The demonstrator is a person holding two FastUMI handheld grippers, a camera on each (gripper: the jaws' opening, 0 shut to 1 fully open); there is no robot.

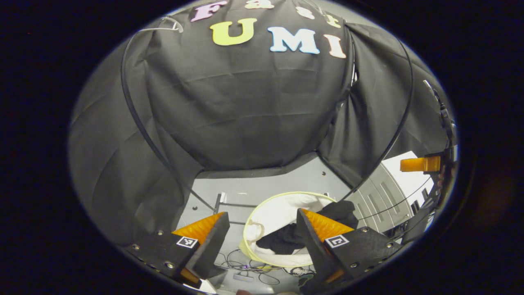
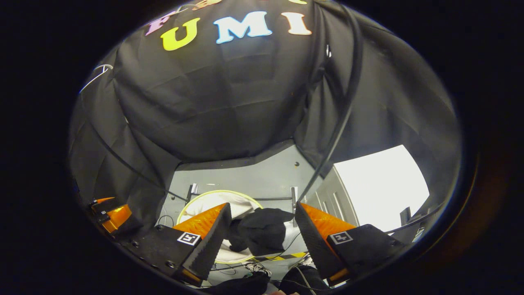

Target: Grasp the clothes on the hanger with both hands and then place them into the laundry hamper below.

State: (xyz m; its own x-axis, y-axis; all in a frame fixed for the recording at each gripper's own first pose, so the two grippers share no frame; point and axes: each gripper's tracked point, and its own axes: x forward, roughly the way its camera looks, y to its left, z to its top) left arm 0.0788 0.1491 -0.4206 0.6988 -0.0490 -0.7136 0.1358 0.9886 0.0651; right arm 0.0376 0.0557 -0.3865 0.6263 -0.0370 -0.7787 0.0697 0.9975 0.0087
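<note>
Below, black clothes (image 1: 286, 239) draped over hamper (image 1: 262, 213) rim; both grippers' fingers apart, holding nothing; left view adds cables.

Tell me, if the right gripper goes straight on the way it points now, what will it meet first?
Probably the black clothes, draped over the hamper rim between the open right gripper fingers. Depth is unclear.

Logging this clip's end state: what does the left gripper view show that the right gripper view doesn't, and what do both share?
Left gripper view alone: tangled cables on the floor beside the hamper. Right gripper view alone: yellow-and-black striped tape on the floor. Both: the white hamper with black clothes draped over its rim, and an open, empty gripper, left and right.
</note>
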